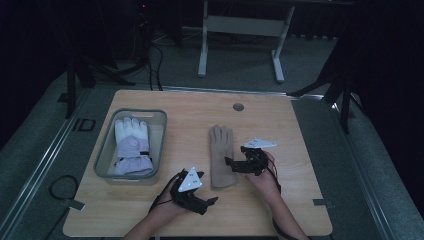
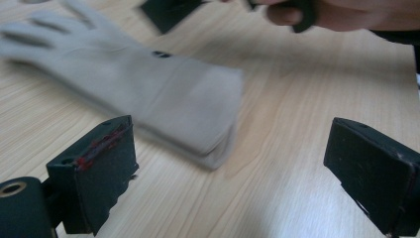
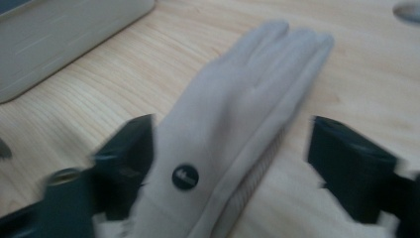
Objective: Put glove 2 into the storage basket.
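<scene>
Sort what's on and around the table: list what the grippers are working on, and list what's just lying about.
In play (judged from where the jaws point):
tan glove, flat on the table
right gripper, open, jaws either side of the glove
left gripper, open, near the cuff

Lying about:
bin
white glove inside the bin
desk frame on the floor behind
</scene>
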Demonstrator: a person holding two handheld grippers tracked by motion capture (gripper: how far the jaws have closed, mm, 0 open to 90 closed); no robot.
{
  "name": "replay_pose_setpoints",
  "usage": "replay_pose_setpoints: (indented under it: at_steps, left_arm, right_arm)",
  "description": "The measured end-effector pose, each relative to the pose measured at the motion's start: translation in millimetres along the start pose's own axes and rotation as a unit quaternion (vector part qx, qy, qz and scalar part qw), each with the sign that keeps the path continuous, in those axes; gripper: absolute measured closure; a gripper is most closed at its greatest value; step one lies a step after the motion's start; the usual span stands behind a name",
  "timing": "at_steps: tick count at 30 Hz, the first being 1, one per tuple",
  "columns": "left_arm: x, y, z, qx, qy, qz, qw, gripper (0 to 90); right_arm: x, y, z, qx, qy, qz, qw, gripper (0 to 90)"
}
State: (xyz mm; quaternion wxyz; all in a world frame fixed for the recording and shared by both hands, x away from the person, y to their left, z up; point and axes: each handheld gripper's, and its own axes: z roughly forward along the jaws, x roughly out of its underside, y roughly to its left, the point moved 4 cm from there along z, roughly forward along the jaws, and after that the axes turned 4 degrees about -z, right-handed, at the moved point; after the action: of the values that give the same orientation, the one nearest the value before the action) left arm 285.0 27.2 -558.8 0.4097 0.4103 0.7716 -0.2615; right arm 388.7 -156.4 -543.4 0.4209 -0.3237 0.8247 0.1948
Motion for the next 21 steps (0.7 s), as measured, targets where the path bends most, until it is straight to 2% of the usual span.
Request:
replay_pose_setpoints:
  at_steps: [1, 2, 3, 5, 6, 7, 8, 9, 10, 11, 13, 14, 15, 16, 17, 21]
  left_arm:
    - [0.0, 0.0, 0.0, 0.0, 0.0, 0.0, 1.0, 6.0]
    - [-3.9, -0.1, 7.7, 0.011, 0.007, 0.01, 0.9999, 6.0]
    - [-5.6, 0.8, 12.1, 0.017, 0.014, 0.014, 0.9997, 7.3]
    - [-8.3, 3.2, 18.7, 0.023, 0.013, 0.028, 0.9992, 13.6]
    - [-9.4, 5.4, 21.9, 0.038, 0.018, 0.019, 0.9989, 14.8]
    - [-9.4, 5.4, 21.9, 0.038, 0.018, 0.019, 0.9989, 15.6]
    - [-10.3, 10.3, 28.5, 0.043, 0.028, 0.018, 0.9985, 15.6]
    - [-10.3, 11.7, 31.3, 0.038, 0.036, 0.024, 0.9984, 20.8]
    - [-10.1, 12.9, 33.8, 0.034, 0.043, 0.029, 0.9981, 20.8]
    - [-9.9, 13.6, 35.9, 0.037, 0.047, 0.027, 0.9978, 21.4]
    - [-8.8, 15.4, 40.4, 0.029, 0.064, 0.031, 0.9971, 24.2]
    - [-7.6, 16.1, 42.4, 0.025, 0.075, 0.036, 0.9962, 24.3]
    - [-6.1, 17.1, 44.7, 0.012, 0.091, 0.041, 0.995, 26.8]
    - [-4.9, 17.3, 46.0, 0.014, 0.095, 0.044, 0.9944, 28.4]
    - [-4.3, 17.9, 47.1, 0.013, 0.099, 0.042, 0.9941, 29.0]
    - [-6.0, 20.2, 48.0, 0.007, 0.104, 0.038, 0.9939, 34.8]
  right_arm:
    - [0.0, 0.0, 0.0, 0.0, 0.0, 0.0, 1.0, 22.8]
    - [-1.5, -1.3, 2.7, 0.004, -0.005, -0.003, 1.0, 23.7]
    - [-3.0, -4.2, 8.8, -0.005, -0.005, -0.002, 1.0, 27.1]
    - [-3.2, -9.9, 16.3, 0.007, 0.001, 0.005, 1.0, 28.2]
    - [-3.1, -12.1, 20.3, 0.006, 0.006, 0.009, 0.9999, 28.2]
    - [-3.1, -12.1, 20.3, 0.006, 0.006, 0.009, 0.9999, 28.2]
    - [-2.8, -14.6, 23.5, 0.016, 0.008, 0.015, 0.9997, 29.0]
    - [-1.9, -20.1, 30.8, 0.011, 0.017, 0.052, 0.9984, 29.5]
    - [-1.4, -21.2, 33.2, 0.017, 0.018, 0.061, 0.9978, 29.8]
    - [-1.1, -20.9, 35.5, 0.015, 0.016, 0.061, 0.9979, 29.8]
    - [0.1, -18.5, 39.8, 0.025, 0.021, 0.048, 0.9983, 30.4]
    - [1.0, -17.1, 42.0, 0.031, 0.025, 0.035, 0.9986, 30.4]
    - [2.2, -15.1, 43.8, 0.042, 0.031, 0.012, 0.9986, 31.4]
    - [4.1, -13.4, 46.2, 0.041, 0.042, 0.006, 0.9983, 33.3]
    - [5.9, -12.9, 48.2, 0.03, 0.049, 0.01, 0.9983, 34.9]
    - [10.3, -15.9, 50.6, -0.011, 0.061, 0.056, 0.9965, 41.1]
